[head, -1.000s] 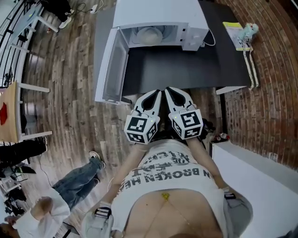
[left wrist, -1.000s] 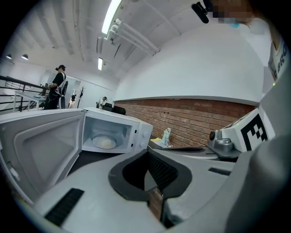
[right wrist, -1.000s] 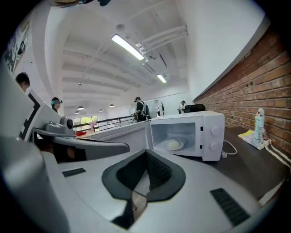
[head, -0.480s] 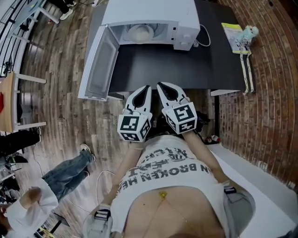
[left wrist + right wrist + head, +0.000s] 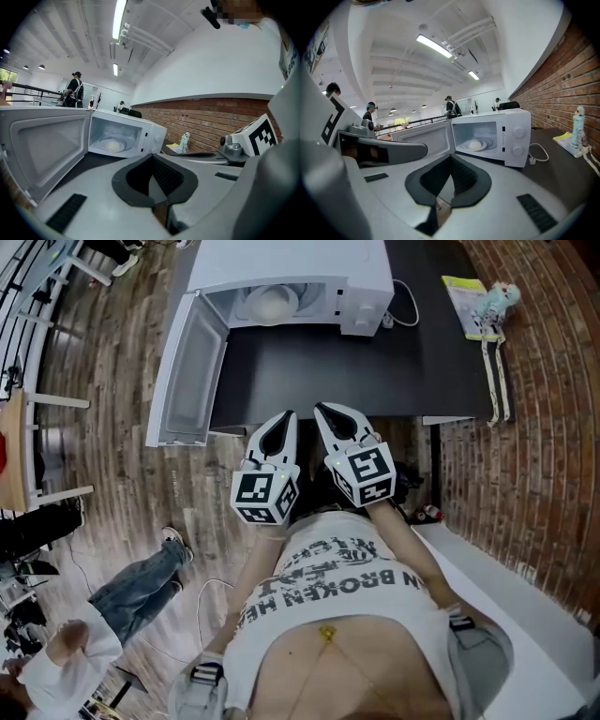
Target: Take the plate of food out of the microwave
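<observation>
Jaws pressed together and holding nothing, the left gripper (image 5: 284, 420) and the right gripper (image 5: 325, 412) hang side by side in front of the white microwave (image 5: 309, 263). Their tips point toward it and stand well short of its opening. Each gripper's own view confirms the closed, empty jaws: the left gripper (image 5: 157, 187) looks toward the oven's cavity from the door side, and the right gripper (image 5: 443, 190) from the side of the control knobs.

The microwave's door (image 5: 187, 371) is swung fully open to its left, reaching out past the edge of the black desk (image 5: 394, 371) on which the microwave stands. Inside the microwave, on the turntable, sits the plate (image 5: 272, 304) with a pale mound of food, untouched by either gripper.

A white power cable (image 5: 401, 307) loops from the microwave's right side. Farther right of the microwave, by the brick wall (image 5: 525, 427), a small pale figurine (image 5: 497, 298) stands on a yellow card. Left of the microwave and well back from it, a person in jeans (image 5: 141, 601) is on the wooden floor (image 5: 112, 456).
</observation>
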The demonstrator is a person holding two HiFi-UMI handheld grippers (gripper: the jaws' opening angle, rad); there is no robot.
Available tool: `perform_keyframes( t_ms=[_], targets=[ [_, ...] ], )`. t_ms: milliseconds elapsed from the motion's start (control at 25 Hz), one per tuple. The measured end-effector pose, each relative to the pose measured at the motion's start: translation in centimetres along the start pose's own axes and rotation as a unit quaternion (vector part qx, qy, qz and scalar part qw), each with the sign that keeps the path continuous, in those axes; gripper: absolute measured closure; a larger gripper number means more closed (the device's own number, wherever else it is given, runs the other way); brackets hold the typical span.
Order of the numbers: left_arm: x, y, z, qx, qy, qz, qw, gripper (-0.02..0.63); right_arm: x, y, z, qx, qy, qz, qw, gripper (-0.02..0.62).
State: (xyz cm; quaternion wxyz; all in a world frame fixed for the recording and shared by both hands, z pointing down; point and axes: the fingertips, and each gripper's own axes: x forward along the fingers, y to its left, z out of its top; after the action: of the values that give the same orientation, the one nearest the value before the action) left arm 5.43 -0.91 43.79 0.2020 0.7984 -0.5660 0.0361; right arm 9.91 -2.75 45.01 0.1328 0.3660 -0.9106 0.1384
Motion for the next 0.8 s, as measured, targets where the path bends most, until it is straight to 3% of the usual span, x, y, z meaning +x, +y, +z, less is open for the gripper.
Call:
perform_keyframes(
  t_ms=[360,800],
  targets=[
    [5.0,2.3,2.0,0.005,0.01,-0.041,0.9991,0.6,3.3,-3.3,1.8,0.012,-0.007,-0.037,0.999,0.588],
    [10.8,9.4,5.6,0.013,0.02,-0.083,0.9963,0.6,12.4,-4.9,5.2,0.021,-0.013,-0.069,0.997,0.588]
  ],
)
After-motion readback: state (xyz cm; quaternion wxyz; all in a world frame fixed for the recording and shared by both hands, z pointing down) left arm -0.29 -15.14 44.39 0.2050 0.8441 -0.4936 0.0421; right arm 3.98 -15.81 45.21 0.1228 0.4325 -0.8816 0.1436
